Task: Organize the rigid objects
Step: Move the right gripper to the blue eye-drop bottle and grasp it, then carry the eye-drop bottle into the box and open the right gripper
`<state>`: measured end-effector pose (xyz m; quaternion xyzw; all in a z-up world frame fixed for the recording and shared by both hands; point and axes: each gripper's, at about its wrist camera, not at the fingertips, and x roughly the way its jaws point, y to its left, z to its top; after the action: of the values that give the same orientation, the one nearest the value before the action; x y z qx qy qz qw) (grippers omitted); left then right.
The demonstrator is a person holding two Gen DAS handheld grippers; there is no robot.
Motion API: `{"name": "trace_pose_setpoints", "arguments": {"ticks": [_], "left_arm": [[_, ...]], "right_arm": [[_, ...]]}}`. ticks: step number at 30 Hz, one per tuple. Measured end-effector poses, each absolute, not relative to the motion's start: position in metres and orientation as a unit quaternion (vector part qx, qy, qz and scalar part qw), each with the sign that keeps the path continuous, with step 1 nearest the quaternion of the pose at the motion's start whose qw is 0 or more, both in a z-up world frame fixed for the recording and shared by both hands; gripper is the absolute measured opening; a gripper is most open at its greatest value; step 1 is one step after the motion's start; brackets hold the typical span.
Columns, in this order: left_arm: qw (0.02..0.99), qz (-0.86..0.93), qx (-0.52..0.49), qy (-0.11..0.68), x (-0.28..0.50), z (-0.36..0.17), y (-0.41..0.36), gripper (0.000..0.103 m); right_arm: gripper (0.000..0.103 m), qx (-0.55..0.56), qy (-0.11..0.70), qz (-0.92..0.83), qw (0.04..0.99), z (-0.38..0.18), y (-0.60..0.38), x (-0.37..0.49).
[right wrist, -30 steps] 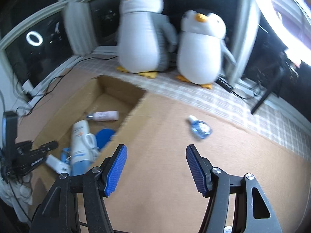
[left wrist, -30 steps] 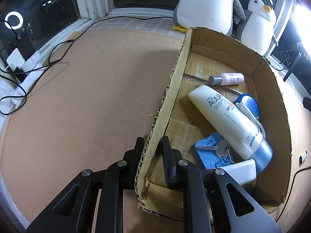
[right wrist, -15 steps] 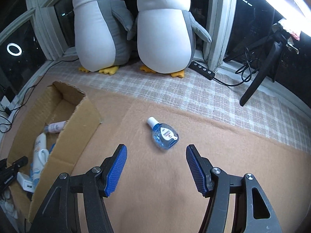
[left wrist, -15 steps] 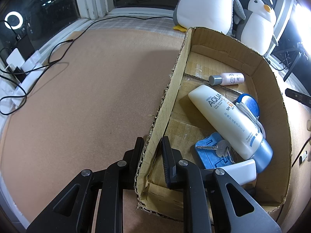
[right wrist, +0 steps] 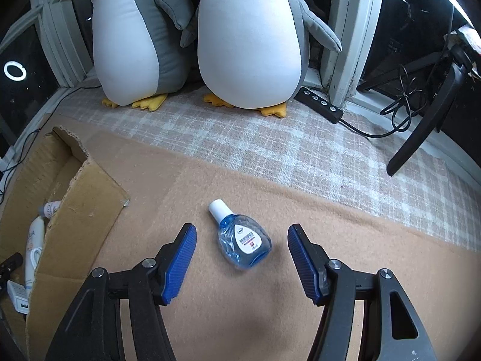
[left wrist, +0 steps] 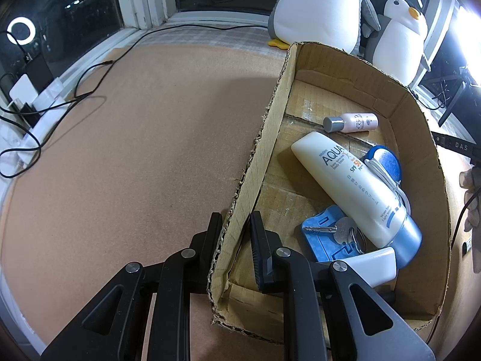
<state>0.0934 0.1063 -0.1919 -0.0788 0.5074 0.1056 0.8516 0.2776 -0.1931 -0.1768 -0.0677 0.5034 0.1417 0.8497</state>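
A small clear-blue bottle (right wrist: 243, 241) with a white cap lies on the tan mat, its cap pointing away. My right gripper (right wrist: 240, 240) hovers over it, open, blue pads on either side and apart from it. My left gripper (left wrist: 235, 228) is shut on the left wall of the cardboard box (left wrist: 267, 138). Inside the box lie a white sunscreen tube (left wrist: 351, 186), a small pink bottle (left wrist: 351, 122), a blue round case (left wrist: 386, 162) with a white cord, a blue card holder (left wrist: 323, 240) with a key (left wrist: 330, 228), and a white charger (left wrist: 371, 266).
Two plush penguins (right wrist: 246, 36) stand at the back on a checked cloth (right wrist: 270, 147). A black power strip (right wrist: 319, 100) and cables lie by the window. The box's right wall (right wrist: 78, 219) is left of the blue bottle. Black cables (left wrist: 54, 105) trail over the mat's left.
My right gripper has swung right, away from the box, and dropped down towards the blue bottle, which now sits between its pads. The left gripper and the box have not moved.
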Motion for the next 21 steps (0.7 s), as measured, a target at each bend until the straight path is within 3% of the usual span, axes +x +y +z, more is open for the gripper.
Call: {"name": "trace_pose_setpoints", "arguments": {"ticks": [8, 16, 21], "left_arm": [[0.851, 0.106, -0.079, 0.508, 0.094, -0.192, 0.106, 0.016], [0.851, 0.106, -0.079, 0.508, 0.094, -0.192, 0.106, 0.016], [0.851, 0.106, -0.079, 0.508, 0.094, -0.192, 0.106, 0.016]], "right_arm": [[0.058, -0.068, 0.508, 0.151, 0.845, -0.185, -0.189, 0.285], [0.039, -0.068, 0.519, 0.162, 0.836, -0.190, -0.183, 0.281], [0.037, -0.085, 0.520, 0.162, 0.835, -0.190, -0.180, 0.281]]}}
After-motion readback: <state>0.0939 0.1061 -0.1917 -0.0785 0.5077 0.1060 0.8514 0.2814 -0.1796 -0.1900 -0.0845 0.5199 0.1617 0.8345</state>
